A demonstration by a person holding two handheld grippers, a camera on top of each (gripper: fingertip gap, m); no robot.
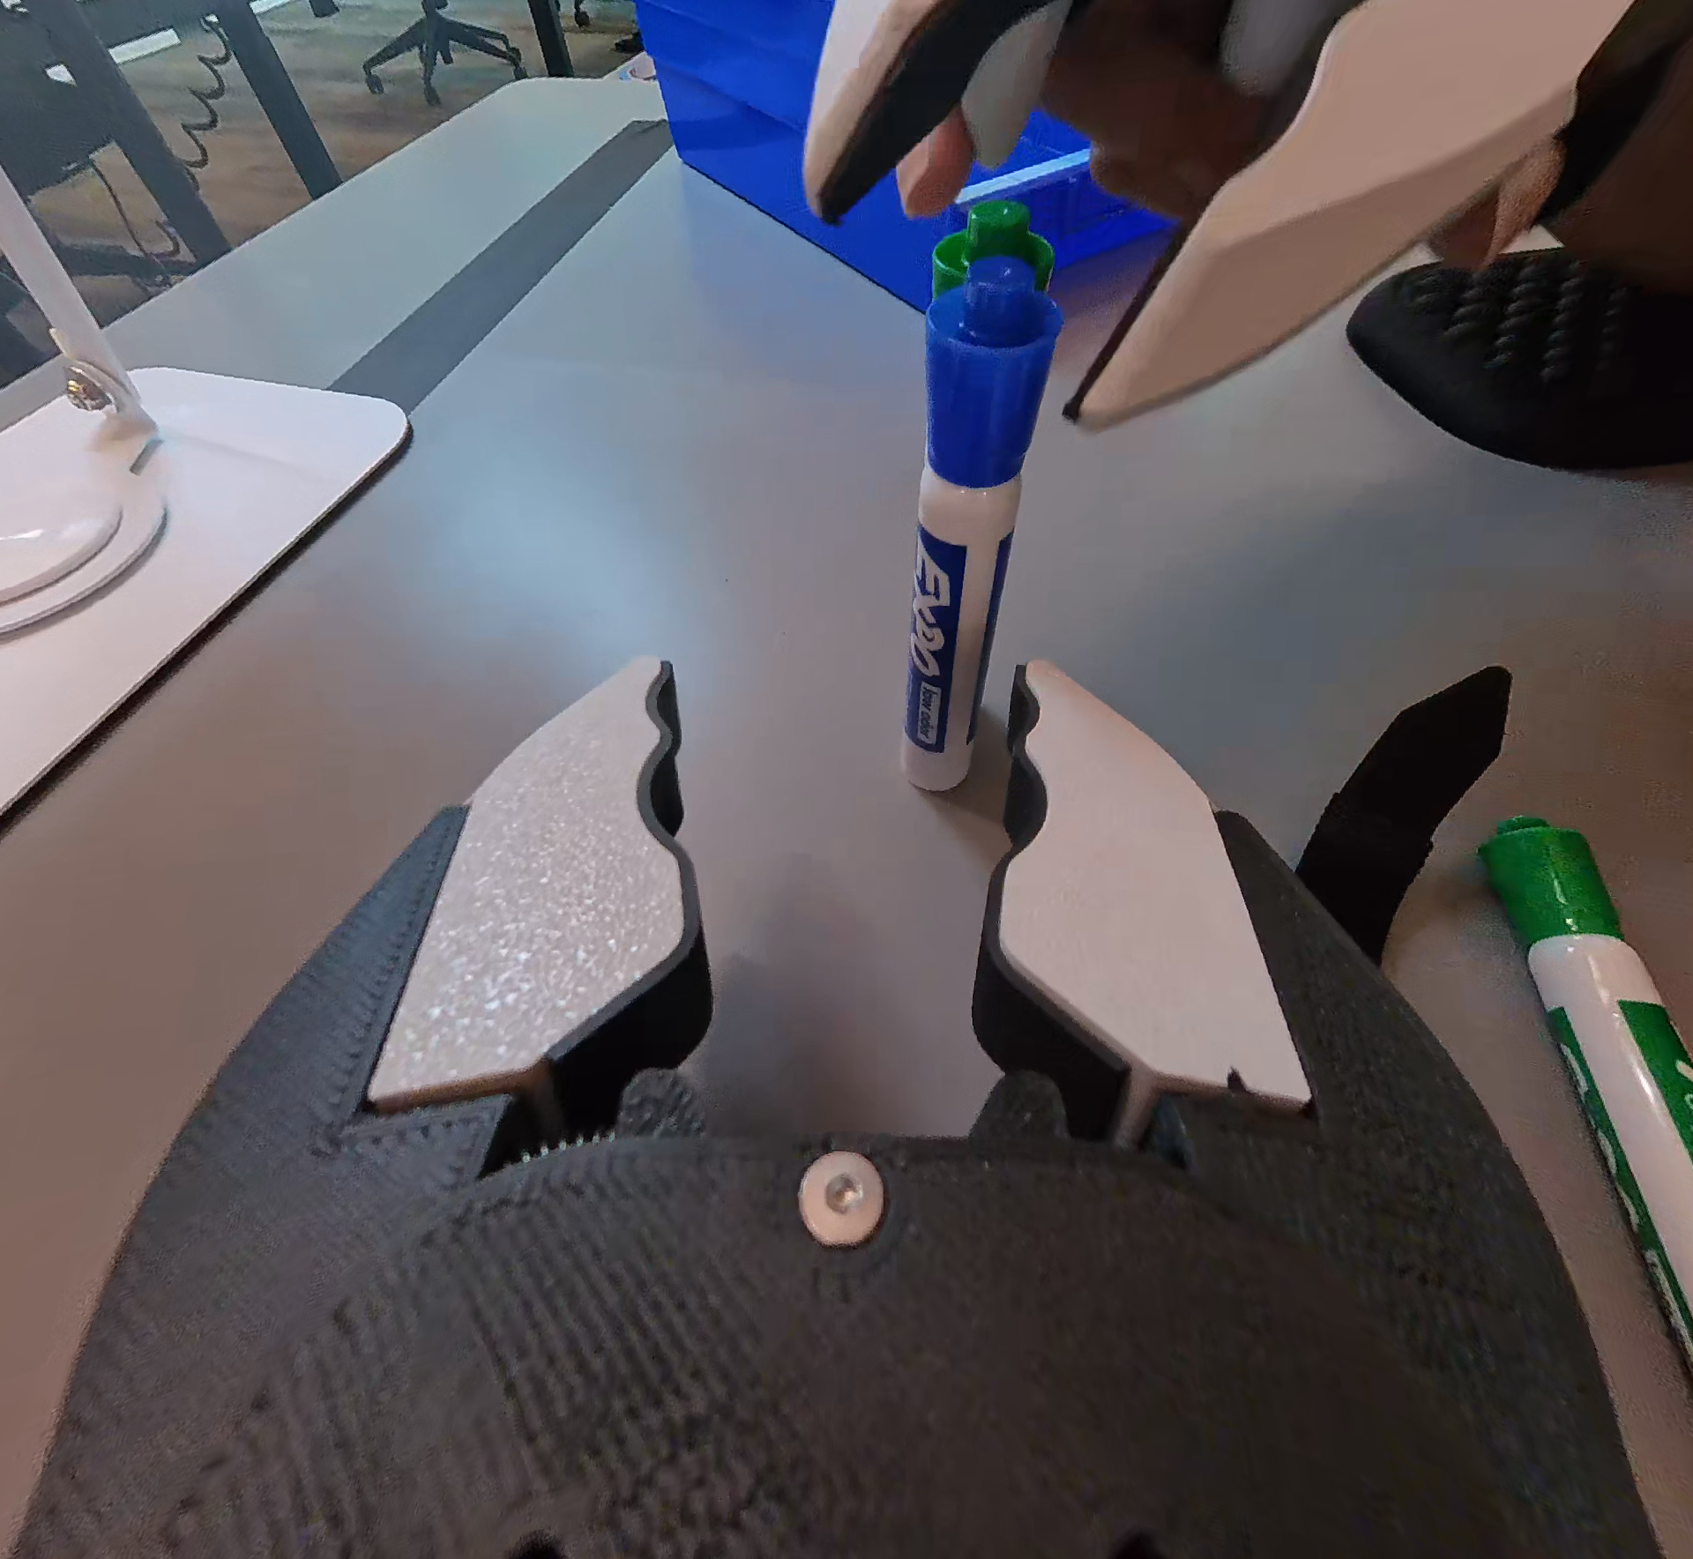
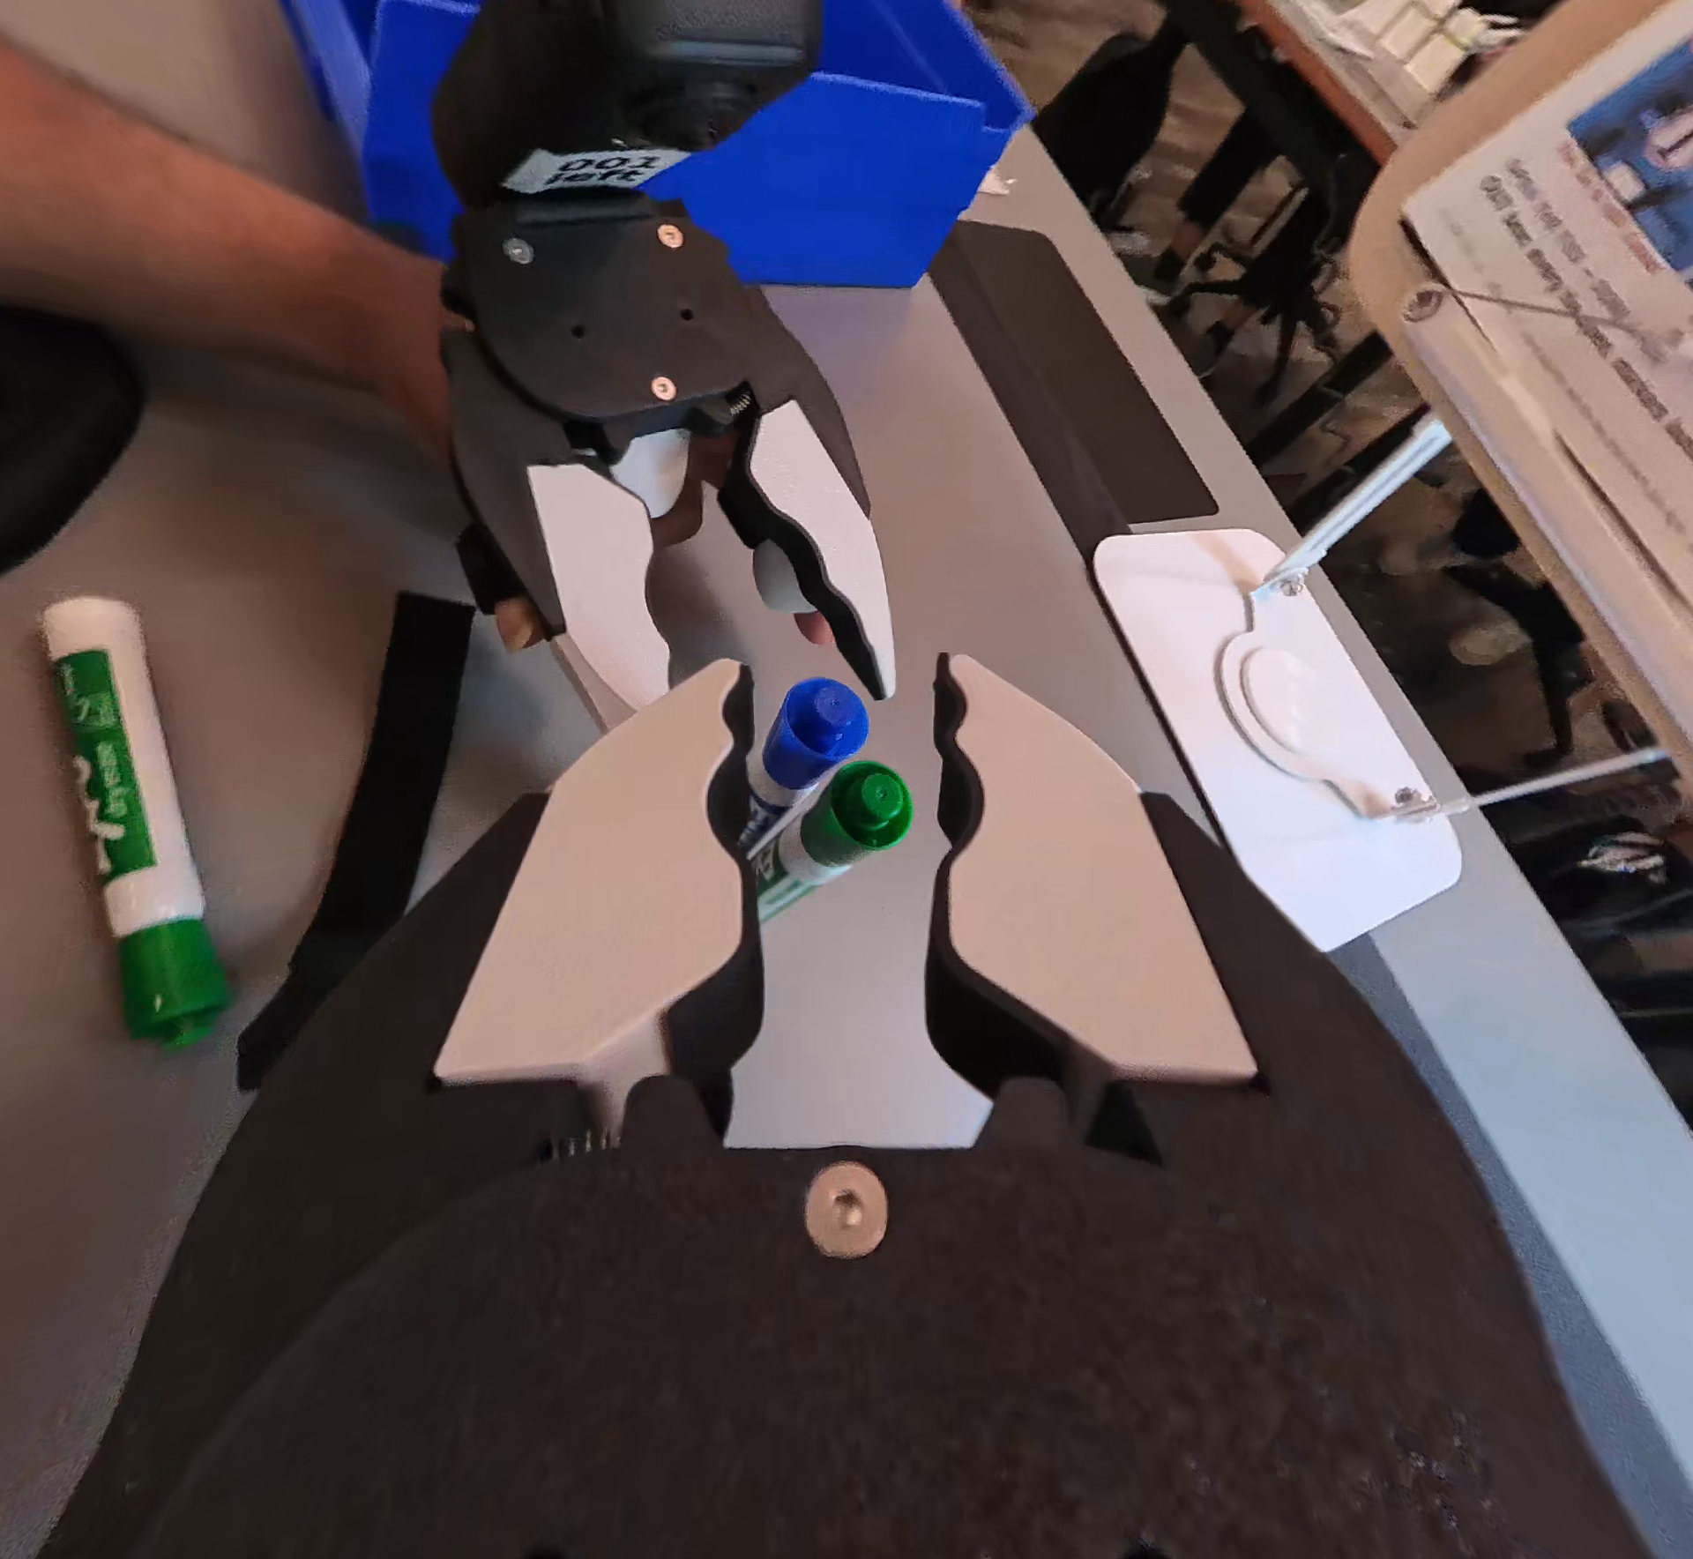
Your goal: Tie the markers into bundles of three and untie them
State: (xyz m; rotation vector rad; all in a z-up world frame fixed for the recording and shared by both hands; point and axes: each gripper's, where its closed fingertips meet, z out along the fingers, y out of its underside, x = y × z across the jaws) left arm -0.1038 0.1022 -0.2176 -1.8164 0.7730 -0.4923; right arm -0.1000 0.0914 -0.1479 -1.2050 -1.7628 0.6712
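A blue marker (image 1: 971, 553) stands upright on the grey table, cap up, just beyond my open left gripper (image 1: 843, 690) and near its right fingertip. A green marker (image 1: 994, 232) stands right behind it, mostly hidden. My right gripper (image 1: 953, 310) hovers open above their caps. In the right wrist view, the blue marker's cap (image 2: 815, 727) and the green marker's cap (image 2: 861, 800) sit between the open fingers of my right gripper (image 2: 843, 672), untouched. The left gripper (image 2: 760, 654) faces them. A second green marker (image 2: 128, 819) lies flat beside a black strap (image 2: 403, 782).
A blue bin (image 1: 733, 49) stands behind the markers. A white stand base (image 1: 183, 461) sits at the table's edge and holds a printed sheet (image 2: 1557, 324). A black textured pad (image 1: 1539, 351) lies to the right. The lying green marker (image 1: 1603, 1011) and strap (image 1: 1402, 800) are by my left gripper. Spacing between my two grippers at the tips: around 7 cm. My left tips are roughly 9 cm from the black strap (image 2: 403, 782).
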